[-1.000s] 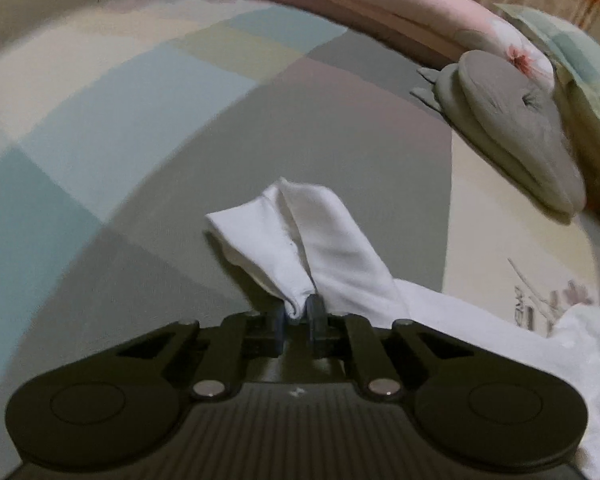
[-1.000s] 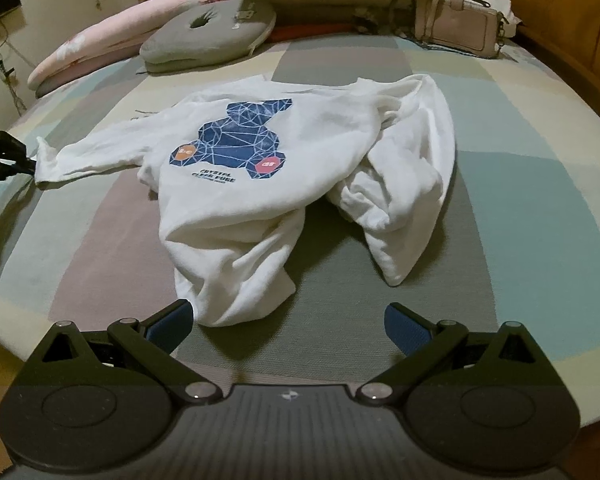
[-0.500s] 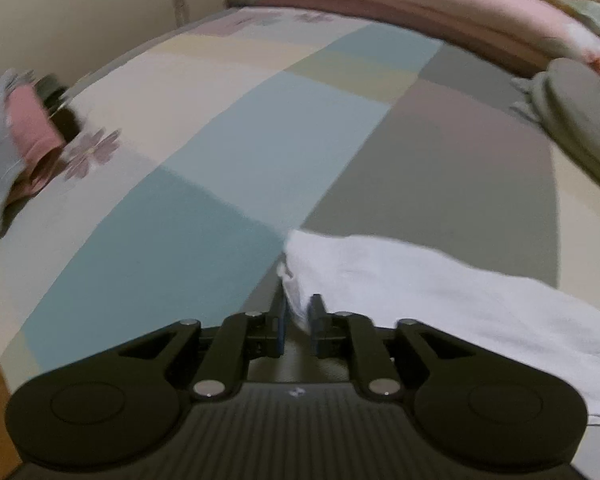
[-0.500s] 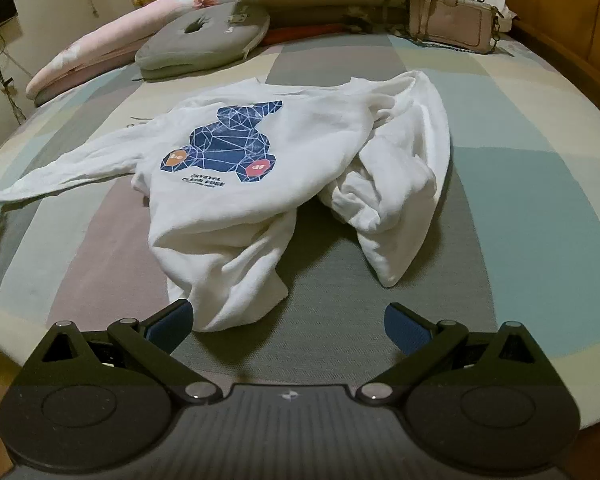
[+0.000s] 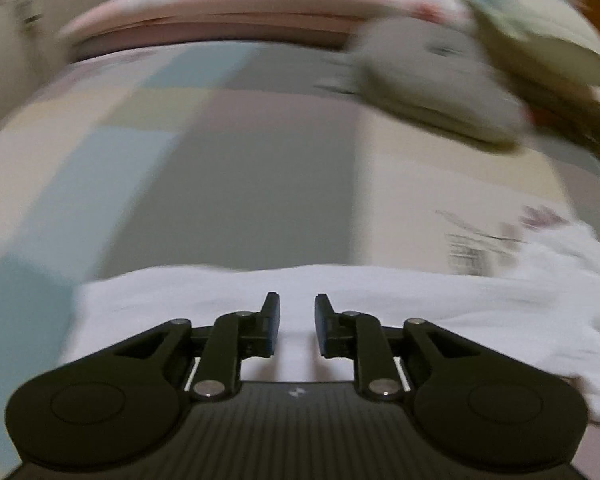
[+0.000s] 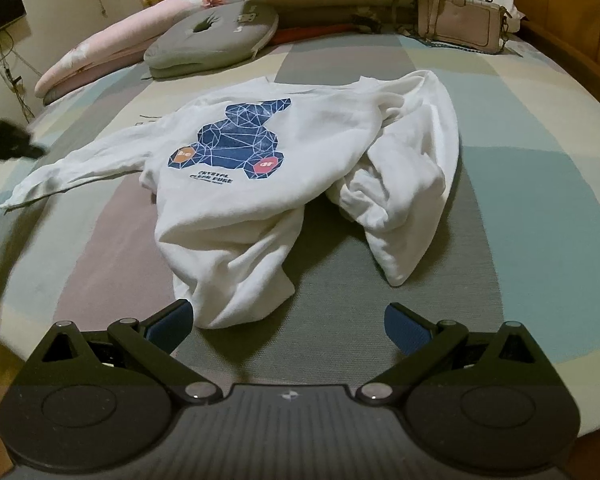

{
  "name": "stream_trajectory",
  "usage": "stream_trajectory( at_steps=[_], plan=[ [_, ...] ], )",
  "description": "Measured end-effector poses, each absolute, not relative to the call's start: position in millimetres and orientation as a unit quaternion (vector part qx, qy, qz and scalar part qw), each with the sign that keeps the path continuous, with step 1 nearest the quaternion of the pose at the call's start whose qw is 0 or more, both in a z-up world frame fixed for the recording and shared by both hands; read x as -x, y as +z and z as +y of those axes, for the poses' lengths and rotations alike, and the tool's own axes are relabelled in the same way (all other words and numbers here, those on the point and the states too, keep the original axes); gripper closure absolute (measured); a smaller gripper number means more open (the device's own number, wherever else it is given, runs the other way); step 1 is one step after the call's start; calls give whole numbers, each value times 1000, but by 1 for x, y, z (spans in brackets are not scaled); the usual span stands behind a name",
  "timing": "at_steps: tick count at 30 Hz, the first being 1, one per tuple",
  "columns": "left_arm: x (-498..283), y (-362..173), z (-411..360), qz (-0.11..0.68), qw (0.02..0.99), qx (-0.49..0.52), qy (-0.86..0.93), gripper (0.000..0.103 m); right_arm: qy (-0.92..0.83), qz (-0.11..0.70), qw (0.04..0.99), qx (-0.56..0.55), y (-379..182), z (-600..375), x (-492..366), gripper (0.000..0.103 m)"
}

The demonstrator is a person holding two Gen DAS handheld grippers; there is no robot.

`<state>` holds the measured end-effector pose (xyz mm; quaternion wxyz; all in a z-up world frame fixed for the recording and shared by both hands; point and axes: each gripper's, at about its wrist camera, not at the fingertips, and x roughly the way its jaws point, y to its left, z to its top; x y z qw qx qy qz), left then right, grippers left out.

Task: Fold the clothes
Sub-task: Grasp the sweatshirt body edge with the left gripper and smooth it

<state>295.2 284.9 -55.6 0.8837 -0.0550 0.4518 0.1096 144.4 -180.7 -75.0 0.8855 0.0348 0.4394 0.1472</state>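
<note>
Evidently the left gripper [image 5: 295,320], jaws slightly apart, hovers over the sweatshirt's [image 6: 260,168] stretched-out sleeve [image 5: 228,300], while the right gripper [image 6: 288,320] waits wide open, holding nothing.

A white sweatshirt [image 6: 300,168] with a blue geometric bear print lies crumpled face-up, one sleeve stretched out.

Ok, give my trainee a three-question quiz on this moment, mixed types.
1. True or false: the left gripper is clamped on the sleeve.
2. Multiple choice: what is printed on the white sweatshirt? A) a blue geometric bear B) a red car C) green stripes
3. Fill in: the right gripper hovers near the sweatshirt's bunched ____ edge, holding nothing.

Key: 1 false, its jaws stand apart above the sleeve; 2 A; 3 bottom.
</note>
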Motion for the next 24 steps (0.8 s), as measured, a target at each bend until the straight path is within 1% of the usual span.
stream_trajectory(
  at_steps=[5, 14, 18, 21, 24],
  plan=[
    [-340, -64, 215, 457, 889, 19, 10, 81, 166, 437, 883, -43, -71, -184, -144, 0],
    [-384, -82, 170, 451, 891, -5, -49, 81, 188, 433, 881, -31, -69, -182, -150, 0],
    [-396, -91, 158, 453, 889, 2, -71, 81, 191, 432, 881, -33, -70, -183, -154, 0],
    [-404, -97, 153, 448, 890, 10, -86, 77, 192, 431, 881, -37, -71, -185, -157, 0],
    [-410, -105, 151, 455, 886, 14, -91, 69, 191, 432, 881, -40, -72, -187, -160, 0]
  ],
)
